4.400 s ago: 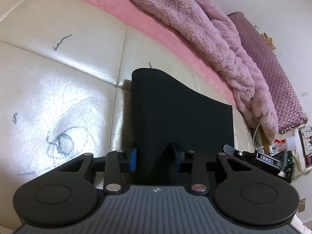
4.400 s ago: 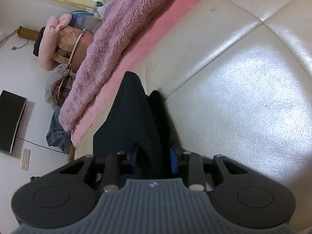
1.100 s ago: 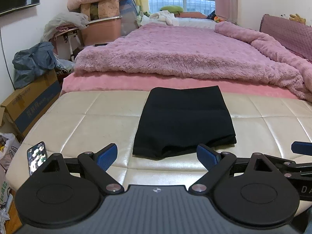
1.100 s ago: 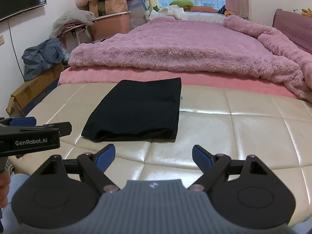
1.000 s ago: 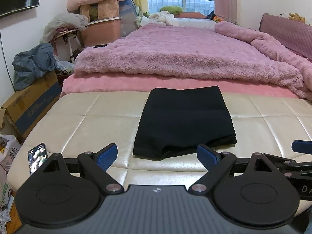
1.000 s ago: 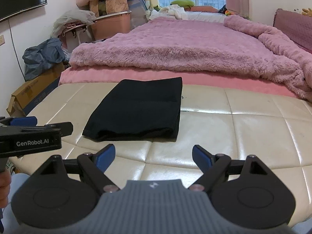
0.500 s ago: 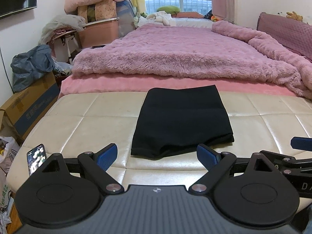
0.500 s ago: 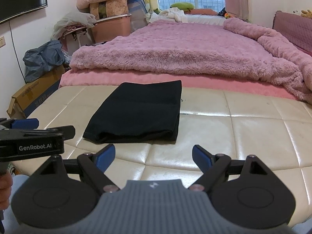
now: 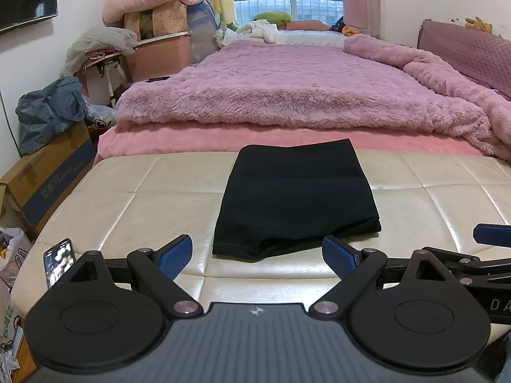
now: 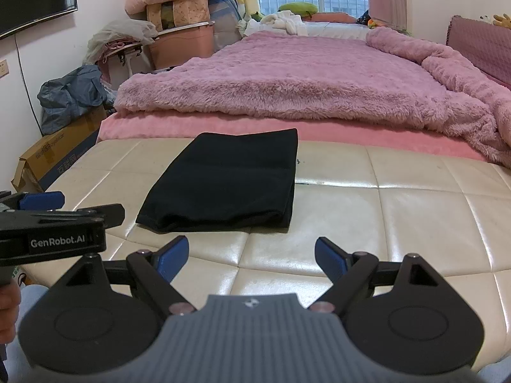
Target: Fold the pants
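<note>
Black pants, folded into compact rectangle (image 9: pixel 295 198), lie flat on cream tufted leather bench (image 9: pixel 134 198) at foot of bed under fluffy pink blanket (image 9: pixel 287 92). Left gripper (image 9: pixel 257 253) and right gripper (image 10: pixel 250 255) hang short of bench's near edge, jaws spread wide, holding nothing, clear of cloth. Fold looks finished; near hem slightly uneven, perhaps 2 layers. Smartphone (image 9: pixel 59 261) rests at bench corner.

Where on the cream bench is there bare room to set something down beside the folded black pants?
The bench is bare to the right of the pants, out to its right end and back to the pink bed edge. A narrower bare strip lies left of the pants, ending at the phone on the near left corner. The floor left of the bench is crowded with a cardboard box and bags.
</note>
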A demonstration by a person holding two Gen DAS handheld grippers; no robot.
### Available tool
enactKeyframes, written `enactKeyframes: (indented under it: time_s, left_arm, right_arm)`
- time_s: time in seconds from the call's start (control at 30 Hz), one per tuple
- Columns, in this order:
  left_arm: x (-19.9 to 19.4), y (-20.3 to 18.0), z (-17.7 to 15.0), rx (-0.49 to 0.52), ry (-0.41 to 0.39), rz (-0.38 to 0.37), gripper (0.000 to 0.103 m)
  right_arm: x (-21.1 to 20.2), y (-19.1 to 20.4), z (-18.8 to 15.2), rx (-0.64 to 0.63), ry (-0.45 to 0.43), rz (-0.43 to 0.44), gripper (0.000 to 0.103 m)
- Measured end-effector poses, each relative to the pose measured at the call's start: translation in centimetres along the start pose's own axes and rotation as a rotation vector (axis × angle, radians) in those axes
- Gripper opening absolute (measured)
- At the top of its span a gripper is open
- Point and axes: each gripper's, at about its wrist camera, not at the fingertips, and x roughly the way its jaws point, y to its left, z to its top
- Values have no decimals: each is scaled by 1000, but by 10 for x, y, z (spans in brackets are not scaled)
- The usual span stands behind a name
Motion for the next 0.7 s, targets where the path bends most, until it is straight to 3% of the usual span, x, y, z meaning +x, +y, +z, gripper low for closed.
enactKeyframes:
  time_s: [0.7]
  left_arm:
    - [1, -2, 0, 6, 0, -7, 103]
  right_arm:
    - [1, -1, -4, 1, 7, -6, 82]
